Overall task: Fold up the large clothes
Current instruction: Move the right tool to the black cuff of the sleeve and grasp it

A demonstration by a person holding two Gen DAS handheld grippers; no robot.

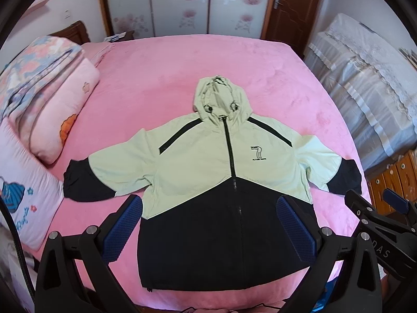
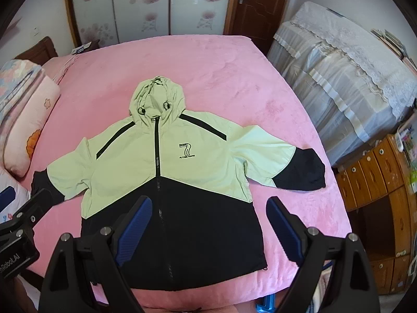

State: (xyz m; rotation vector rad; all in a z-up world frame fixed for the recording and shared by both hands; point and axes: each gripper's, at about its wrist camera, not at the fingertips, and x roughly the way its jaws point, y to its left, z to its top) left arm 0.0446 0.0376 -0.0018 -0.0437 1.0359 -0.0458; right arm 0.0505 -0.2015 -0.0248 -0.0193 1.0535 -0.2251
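A hooded jacket (image 1: 208,161) (image 2: 161,167), pale green on top and black below, lies flat and face up on the pink bed (image 1: 182,73) (image 2: 213,67), zipped, hood far, sleeves spread to both sides. My left gripper (image 1: 209,203) hovers open above the jacket's black lower half, nothing between its blue pads. My right gripper (image 2: 208,204) also stands open over the jacket's lower right part and the hem side. The right gripper's black body (image 1: 385,219) shows at the right edge of the left wrist view; the left gripper's body (image 2: 20,221) shows at the left edge of the right wrist view.
Folded quilts and pillows (image 1: 47,99) (image 2: 23,109) are stacked on the bed's left side. A lace-covered piece of furniture (image 2: 346,73) and a wooden drawer cabinet (image 2: 378,182) stand right of the bed. A wardrobe (image 1: 182,2) and a door (image 2: 258,2) are behind.
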